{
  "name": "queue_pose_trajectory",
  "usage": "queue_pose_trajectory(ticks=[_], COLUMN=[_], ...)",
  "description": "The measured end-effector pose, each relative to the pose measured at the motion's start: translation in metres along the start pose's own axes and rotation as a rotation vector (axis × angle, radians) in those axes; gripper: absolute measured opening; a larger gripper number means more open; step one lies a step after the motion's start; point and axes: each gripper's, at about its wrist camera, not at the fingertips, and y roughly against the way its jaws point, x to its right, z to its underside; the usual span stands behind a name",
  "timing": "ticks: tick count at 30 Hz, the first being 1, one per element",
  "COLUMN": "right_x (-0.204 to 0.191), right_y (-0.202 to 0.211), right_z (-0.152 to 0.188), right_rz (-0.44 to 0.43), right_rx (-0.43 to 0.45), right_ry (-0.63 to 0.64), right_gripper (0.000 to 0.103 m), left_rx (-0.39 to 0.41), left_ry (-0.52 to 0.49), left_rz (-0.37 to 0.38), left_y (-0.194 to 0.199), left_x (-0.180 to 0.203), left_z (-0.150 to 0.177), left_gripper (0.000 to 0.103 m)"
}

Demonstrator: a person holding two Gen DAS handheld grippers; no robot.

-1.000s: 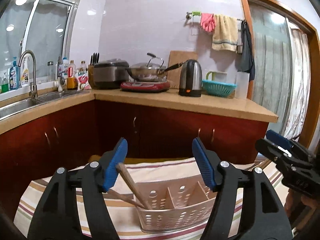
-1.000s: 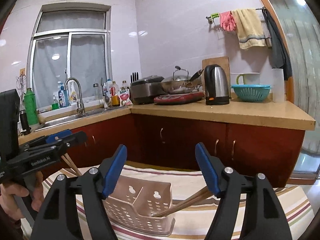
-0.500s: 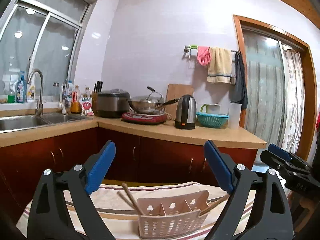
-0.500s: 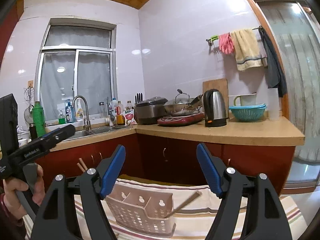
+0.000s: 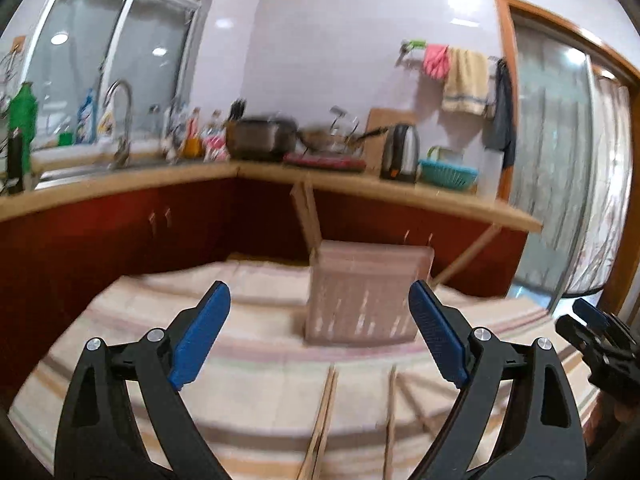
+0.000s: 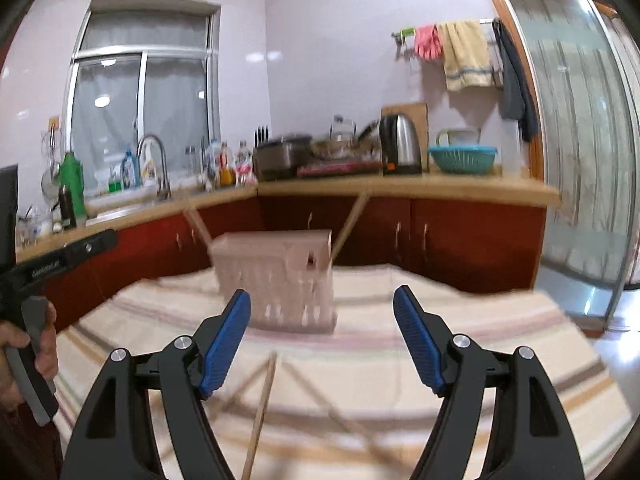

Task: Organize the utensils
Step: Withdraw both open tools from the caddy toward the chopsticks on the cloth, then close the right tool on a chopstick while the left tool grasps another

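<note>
Both tongs are wide and hold nothing. The left tongs [image 5: 320, 336] have just been opening. The pink basket [image 5: 364, 292] stands on the striped desk [image 5: 132, 312], in the middle of the frame, with chopsticks [image 5: 308, 216] sticking up. More chopsticks [image 6: 262, 408] lie below the right tongs [image 6: 322, 340].

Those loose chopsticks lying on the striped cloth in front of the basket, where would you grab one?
Probably near the middle of its length, coming down from above with the jaws across the thin stick. The chopsticks lie flat on the cloth, pointing toward the basket, so only their sides offer a grip. The left gripper, open and empty, is the nearer one. The picture is blurred, so the exact spot is uncertain.
</note>
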Motion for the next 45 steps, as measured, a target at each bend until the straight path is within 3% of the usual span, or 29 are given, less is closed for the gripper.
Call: queue_pose_trajectory(ticks=[5,14,19,22,25,28,36,43,45], right_x=[-0.014,-0.042,-0.047,-0.049,-0.042,-0.034,-0.010,-0.002,-0.001], right_y=[0.012,0.011,0.002,0.001,0.002,0.005,0.010,0.010,0.010], right_z=[0.051,0.103,0.121,0.128,0.128,0.128,0.128,0.129,0.129], right_rz=[-0.043,-0.146,-0.165,-0.163,-0.158,-0.135,-0.084,-0.092,-0.096], right_rx=[-0.100,-0.247,-0.324,-0.348,-0.359,-0.356,-0.348,-0.341,-0.340], right_ry=[0.014,0.065,0.079,0.086,0.075,0.067,0.026,0.002,-0.003], right_gripper=[0.059,0.044,0.038,0.028,0.012,0.007,0.007,0.007,0.007], left_rx=[-0.073,-0.162,-0.203,-0.228,-0.256,-0.278,-0.360,-0.407,-0.407], left_ry=[0.018,0.015,-0.006,-0.013,-0.016,-0.031,-0.055,-0.069,-0.082], left_rz=[-0.055,-0.080,-0.076,-0.068,-0.051,-0.035,0.024,0.036,0.043], left_y=[0.019,0.038,0.040,0.037,0.032,0.027,0.011,-0.002,-0.004], left_x=[-0.007,-0.005,0.005,0.010,0.016,0.024,0.046,0.055,0.058], left_z=[0.044,0.097,0.116,0.123,0.129,0.135,0.153,0.164,0.164], left_gripper=[0.086,0.081,0.080,0.078,0.074,0.071,0.058,0.048,0.040])
